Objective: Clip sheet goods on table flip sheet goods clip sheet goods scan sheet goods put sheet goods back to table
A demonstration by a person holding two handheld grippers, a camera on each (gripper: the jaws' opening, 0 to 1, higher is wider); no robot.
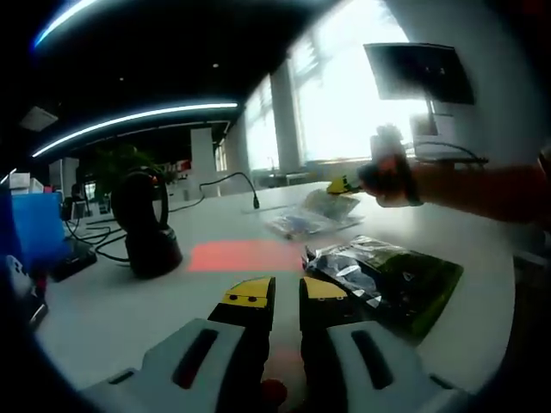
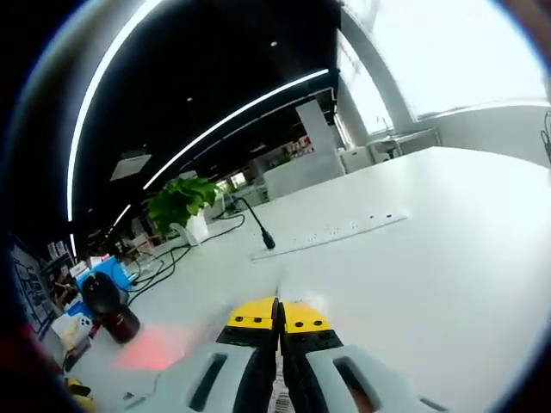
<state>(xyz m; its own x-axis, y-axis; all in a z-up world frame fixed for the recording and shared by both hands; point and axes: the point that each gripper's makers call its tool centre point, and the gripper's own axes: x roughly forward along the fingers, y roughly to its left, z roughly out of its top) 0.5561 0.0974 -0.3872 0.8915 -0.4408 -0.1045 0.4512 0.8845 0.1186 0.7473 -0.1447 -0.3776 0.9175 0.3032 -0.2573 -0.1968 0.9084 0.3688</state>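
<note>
so, left hand-held gripper [image 1: 287, 297]: jaws nearly together, nothing between them, above the white surface [image 1: 103, 301].
right hand-held gripper [image 2: 278, 316]: clamped on a clear packet [image 1: 314, 212], seen lifted in the left gripper view.
dark packet [image 1: 387, 274]: lying flat on the surface.
scanner [image 1: 145, 225]: upright beside a red glow [image 1: 244, 255].

Dark-green packet [image 1: 387, 275] flat on table; clear packet [image 1: 314, 212] lifted.

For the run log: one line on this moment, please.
left gripper shut, empty | right gripper shut on clear packet | dark packet on table
</note>
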